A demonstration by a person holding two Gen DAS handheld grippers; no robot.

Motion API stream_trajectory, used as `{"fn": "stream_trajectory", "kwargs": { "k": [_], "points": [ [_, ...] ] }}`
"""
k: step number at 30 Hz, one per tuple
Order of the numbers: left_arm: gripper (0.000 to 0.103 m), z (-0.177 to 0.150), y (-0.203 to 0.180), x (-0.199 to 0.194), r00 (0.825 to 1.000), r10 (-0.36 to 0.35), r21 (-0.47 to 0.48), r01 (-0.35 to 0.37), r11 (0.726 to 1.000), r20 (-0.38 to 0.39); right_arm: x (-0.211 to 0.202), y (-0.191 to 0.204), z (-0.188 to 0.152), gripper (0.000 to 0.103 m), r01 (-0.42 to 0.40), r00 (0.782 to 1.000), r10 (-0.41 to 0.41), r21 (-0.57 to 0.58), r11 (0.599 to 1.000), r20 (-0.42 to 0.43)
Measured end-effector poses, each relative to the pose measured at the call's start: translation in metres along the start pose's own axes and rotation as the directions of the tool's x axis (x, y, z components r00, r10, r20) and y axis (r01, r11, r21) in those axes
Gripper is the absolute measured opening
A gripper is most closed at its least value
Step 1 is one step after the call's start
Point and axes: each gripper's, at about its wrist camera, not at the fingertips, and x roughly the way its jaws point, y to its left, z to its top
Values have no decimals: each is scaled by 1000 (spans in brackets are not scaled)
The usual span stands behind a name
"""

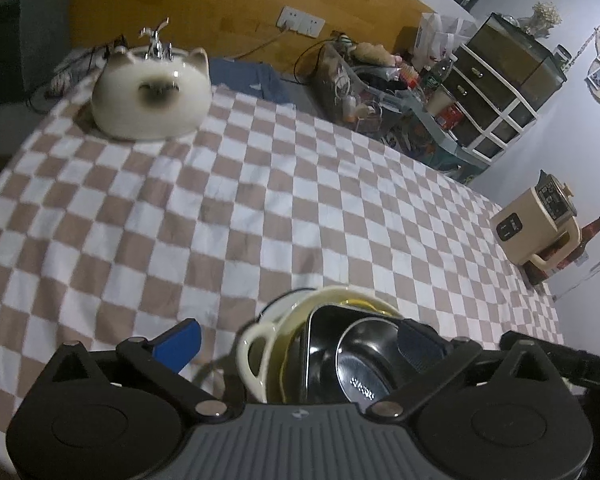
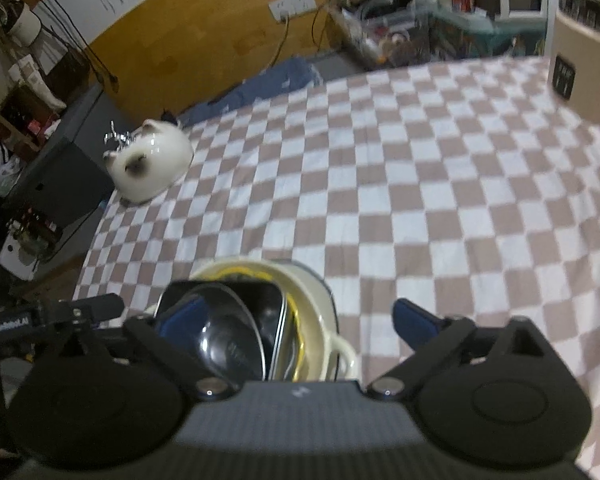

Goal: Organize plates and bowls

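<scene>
Left gripper (image 1: 300, 344): jaws spread wide, blue pads apart; left pad (image 1: 180, 344) over bare cloth, right pad (image 1: 418, 344) inside the stacked dishes. Nothing pinched that can be seen.

Right gripper (image 2: 300, 320): jaws likewise spread; left pad (image 2: 180, 316) dips into the stack, right pad (image 2: 414, 320) over the cloth to the right. No grip visible.

Nested stack near both grippers, at near edge of table: round steel bowl (image 1: 364, 364) innermost, seated in dark square-cornered steel tray (image 1: 324, 344), over a yellow-rimmed dish (image 1: 360, 304), all inside cream handled pot (image 1: 256, 356). Same stack in right wrist view: steel bowl (image 2: 228, 344), tray (image 2: 268, 300), yellow rim (image 2: 240, 272), cream pot (image 2: 320, 312). Stack looks tilted toward the cameras; whether lifted or resting, cannot tell.

Checked brown-and-white tablecloth (image 1: 260, 200) covers table.

Far left: white cat-shaped ceramic bowl (image 1: 152, 96) with small chrome tap on top, well apart from the stack. Far right: beige electric kettle (image 1: 540, 228) at table edge. Beyond table: wooden wall panel with socket plate (image 1: 300, 20), cluttered crate, drawer unit (image 1: 500, 92).

Right wrist view blurred.
</scene>
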Motion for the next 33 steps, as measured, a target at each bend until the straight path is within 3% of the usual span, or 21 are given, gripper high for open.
{"fn": "stream_trajectory", "kwargs": {
  "k": [7,16,22,33],
  "points": [
    [103,7,-13,-27,995,50,60,-55,997,86,-30,15,3,103,44,990,-39,-37,998,134],
    [103,5,-26,-66,983,69,80,-83,993,169,-71,22,0,103,32,968,-15,-62,998,252],
    [103,-10,-36,-79,979,88,136,-114,984,183,-95,27,-22,102,41,959,-15,-84,996,282],
    [103,-50,-46,-99,974,140,121,-163,979,178,-108,23,-49,102,68,961,-42,-87,994,272]
  ]
}}
